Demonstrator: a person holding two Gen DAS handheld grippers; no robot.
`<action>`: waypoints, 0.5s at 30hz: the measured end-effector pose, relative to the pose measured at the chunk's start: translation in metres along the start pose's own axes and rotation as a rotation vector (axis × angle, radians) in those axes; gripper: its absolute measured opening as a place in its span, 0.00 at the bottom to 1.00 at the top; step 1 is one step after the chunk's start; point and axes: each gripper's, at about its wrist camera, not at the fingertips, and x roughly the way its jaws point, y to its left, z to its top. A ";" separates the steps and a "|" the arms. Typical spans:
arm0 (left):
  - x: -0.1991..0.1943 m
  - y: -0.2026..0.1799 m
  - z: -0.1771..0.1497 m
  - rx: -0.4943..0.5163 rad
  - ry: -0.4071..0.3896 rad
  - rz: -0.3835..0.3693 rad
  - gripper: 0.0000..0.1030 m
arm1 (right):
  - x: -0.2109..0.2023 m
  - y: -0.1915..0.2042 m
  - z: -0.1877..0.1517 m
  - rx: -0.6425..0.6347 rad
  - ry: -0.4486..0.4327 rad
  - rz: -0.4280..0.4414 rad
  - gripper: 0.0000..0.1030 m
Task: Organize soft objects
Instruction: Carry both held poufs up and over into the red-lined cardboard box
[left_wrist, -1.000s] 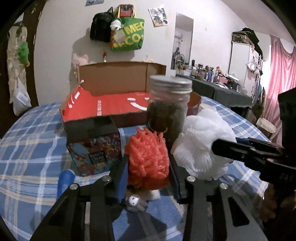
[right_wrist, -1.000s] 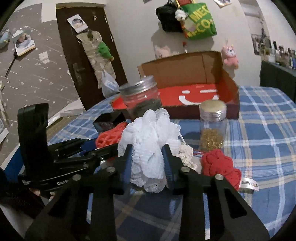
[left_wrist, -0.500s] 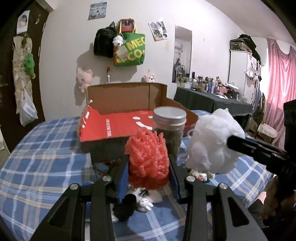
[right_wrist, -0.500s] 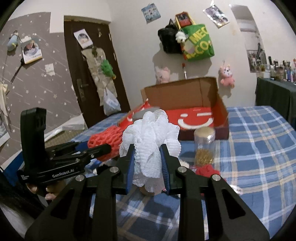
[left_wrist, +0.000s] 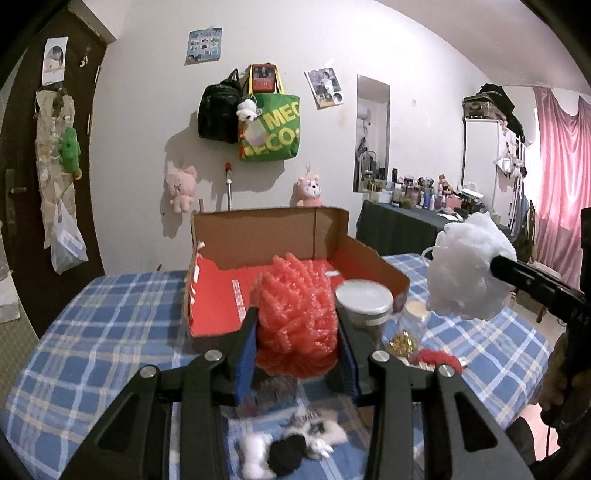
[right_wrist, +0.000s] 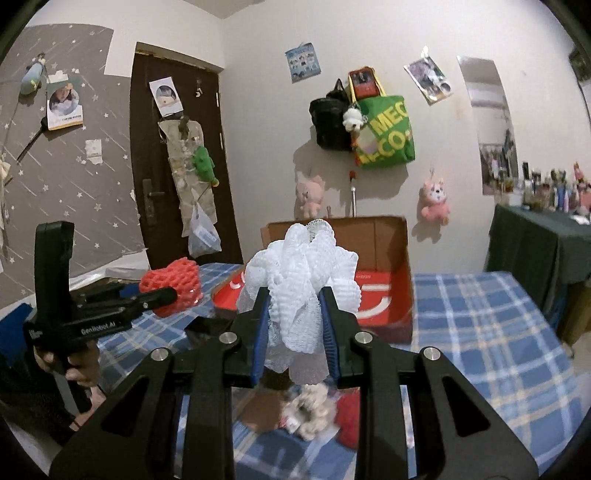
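My left gripper (left_wrist: 297, 325) is shut on a red-orange foam net (left_wrist: 295, 314) and holds it in the air in front of the open red cardboard box (left_wrist: 221, 295). My right gripper (right_wrist: 293, 314) is shut on a white foam net (right_wrist: 301, 280), also lifted above the table, with the box (right_wrist: 388, 299) behind it. The white net shows at the right of the left wrist view (left_wrist: 467, 269). The red net shows at the left of the right wrist view (right_wrist: 171, 282).
A lidded jar (left_wrist: 364, 306) and a small jar of gold bits (left_wrist: 408, 328) stand by the box. A red knitted piece (left_wrist: 439, 360) and small black and white plush toys (left_wrist: 291, 446) lie on the blue plaid tablecloth (left_wrist: 92, 339).
Both grippers have risen from the table with their foam nets. The box interior and the jars now lie lower in view.
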 end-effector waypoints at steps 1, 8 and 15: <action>0.001 0.002 0.005 0.003 -0.006 -0.005 0.40 | 0.001 -0.002 0.005 -0.006 -0.002 0.006 0.24; 0.018 0.012 0.044 0.024 0.011 -0.073 0.40 | 0.016 -0.016 0.035 -0.048 0.000 0.028 0.24; 0.054 0.018 0.067 0.055 0.100 -0.122 0.40 | 0.052 -0.020 0.064 -0.126 0.053 0.041 0.24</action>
